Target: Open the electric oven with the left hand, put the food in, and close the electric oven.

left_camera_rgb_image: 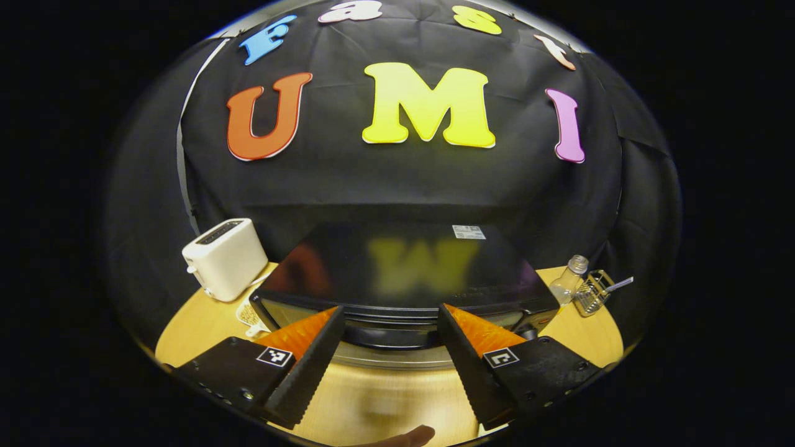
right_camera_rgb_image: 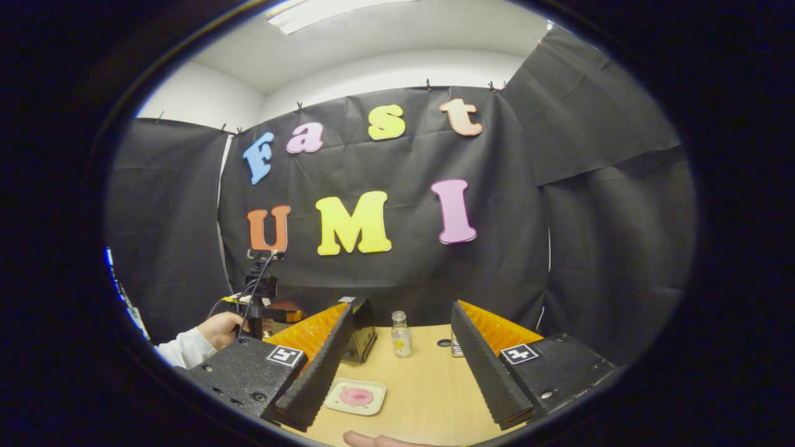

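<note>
Left gripper: jaws wide apart, empty, poised above electric oven front top edge; handle not gripped.
Right gripper: jaws wide apart, empty, above plate of food near tabletop front edge.
Risk: left jaws miss handle, slip off glossy door. Glass bottle stands near food; could tip.

Toaster: white, on the wooden table, left of and beyond the left jaw.
Bottle: clear glass, upright, right of and beyond the right jaw; in the right gripper view, between the jaws, farther off.
Wire rack: just beside the bottle, on its right.
</note>
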`<state>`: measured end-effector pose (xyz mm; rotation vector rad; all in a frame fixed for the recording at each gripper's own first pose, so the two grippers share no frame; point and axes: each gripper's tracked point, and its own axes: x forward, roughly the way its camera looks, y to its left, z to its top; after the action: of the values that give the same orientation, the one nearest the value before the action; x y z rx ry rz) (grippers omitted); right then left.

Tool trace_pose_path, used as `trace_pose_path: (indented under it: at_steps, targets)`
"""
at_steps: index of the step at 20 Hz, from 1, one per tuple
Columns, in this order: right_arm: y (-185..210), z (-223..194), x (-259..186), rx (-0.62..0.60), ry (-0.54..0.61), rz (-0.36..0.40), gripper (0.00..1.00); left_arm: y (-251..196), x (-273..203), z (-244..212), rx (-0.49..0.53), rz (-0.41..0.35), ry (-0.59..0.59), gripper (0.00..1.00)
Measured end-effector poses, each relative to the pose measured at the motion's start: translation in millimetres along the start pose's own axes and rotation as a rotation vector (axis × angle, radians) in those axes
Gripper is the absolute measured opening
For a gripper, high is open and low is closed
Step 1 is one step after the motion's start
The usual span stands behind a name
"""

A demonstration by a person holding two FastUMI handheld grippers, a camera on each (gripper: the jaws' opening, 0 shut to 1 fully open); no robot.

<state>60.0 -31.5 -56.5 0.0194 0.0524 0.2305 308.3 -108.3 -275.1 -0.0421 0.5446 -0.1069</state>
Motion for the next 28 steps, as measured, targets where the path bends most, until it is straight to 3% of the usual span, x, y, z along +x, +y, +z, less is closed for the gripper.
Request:
trace_pose_path:
  at_steps: [1, 3, 9, 10, 11, 14, 18, 19, 22, 27, 28]
  targets:
    - [1, 1, -3, -0.007, -0.003, 0.001, 1.00, -1, 1, 3, 0.015, -0.005, -0.018, 0.96]
    - [2, 2, -11, -0.014, -0.012, 0.006, 0.96, -5, -1, 2, 0.011, -0.004, -0.009, 0.95]
    - [7, 5, -31, -0.034, -0.013, 0.004, 0.96, -5, -4, -2, 0.003, -0.001, 0.031, 0.95]
    - [5, 6, -34, -0.039, -0.016, -0.002, 1.00, -5, -7, -3, 0.002, -0.002, 0.036, 0.95]
    - [3, 7, -38, -0.046, -0.017, -0.011, 0.96, -4, -10, -6, 0.001, -0.002, 0.046, 0.96]
    - [3, 10, -53, -0.065, -0.023, -0.022, 0.96, -5, -22, -13, 0.008, -0.006, 0.052, 0.96]
    - [8, 11, -68, -0.077, -0.015, -0.020, 0.96, -4, -37, -26, 0.006, -0.016, 0.053, 0.96]
    - [10, 13, -72, -0.078, -0.014, -0.018, 1.00, -4, -42, -30, 0.006, -0.017, 0.053, 0.96]
    - [14, 13, -82, -0.077, -0.007, -0.016, 0.96, -2, -52, -41, 0.006, -0.019, 0.046, 0.96]
    - [10, 14, -95, -0.071, 0.018, -0.047, 1.00, -1, -70, -68, -0.001, -0.018, 0.045, 0.96]
    - [9, 17, -98, -0.072, 0.014, -0.059, 0.96, 0, -73, -72, -0.002, -0.020, 0.038, 0.96]
